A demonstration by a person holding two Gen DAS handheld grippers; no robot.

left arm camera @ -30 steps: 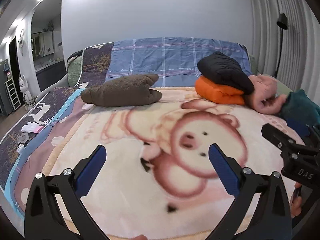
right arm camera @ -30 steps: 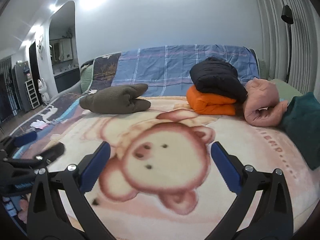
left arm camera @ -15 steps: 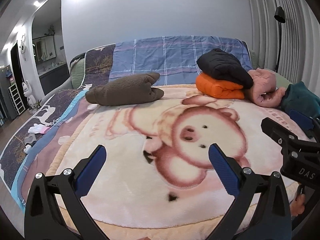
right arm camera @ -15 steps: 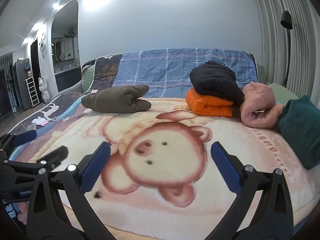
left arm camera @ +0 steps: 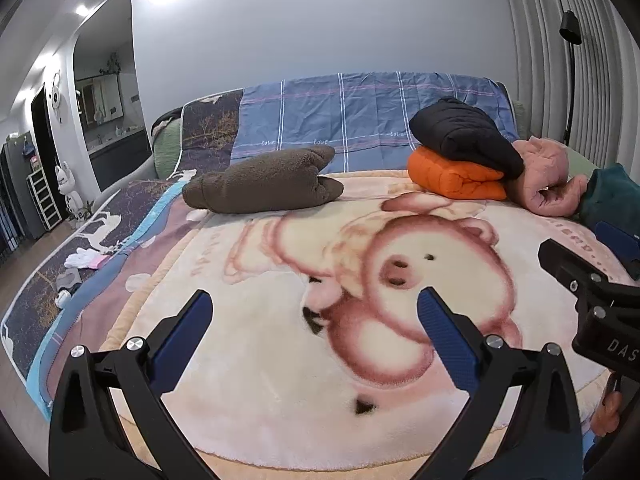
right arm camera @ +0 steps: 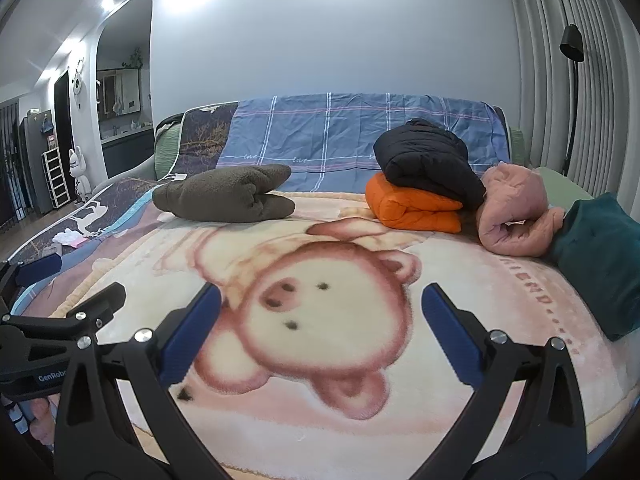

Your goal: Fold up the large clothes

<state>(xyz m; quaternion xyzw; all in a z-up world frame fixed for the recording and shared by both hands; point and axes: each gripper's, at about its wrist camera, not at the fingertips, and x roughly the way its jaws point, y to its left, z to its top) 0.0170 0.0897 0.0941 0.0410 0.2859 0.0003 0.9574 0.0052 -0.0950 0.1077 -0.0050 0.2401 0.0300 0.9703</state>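
The folded clothes lie at the far side of the bed: a black jacket (left arm camera: 466, 136) stacked on an orange jacket (left arm camera: 452, 180), a pink jacket (left arm camera: 548, 184) touching them on the right, a teal garment (right arm camera: 600, 256) beside that, and a brown fleece (left arm camera: 264, 186) apart to the left. The plaid sheet (left arm camera: 360, 116) reads "love". All lie well beyond both claws. The left claw (left arm camera: 314, 320) and right claw (right arm camera: 320, 314) hover wide open and empty over the pig blanket (left arm camera: 280, 360). "DAS" shows on the right claw's body, "GenRobo" on the left's.

Right claw (right arm camera: 320, 308) wide apart above pig blanket (right arm camera: 320, 320), folded jackets (right arm camera: 420, 184) beyond
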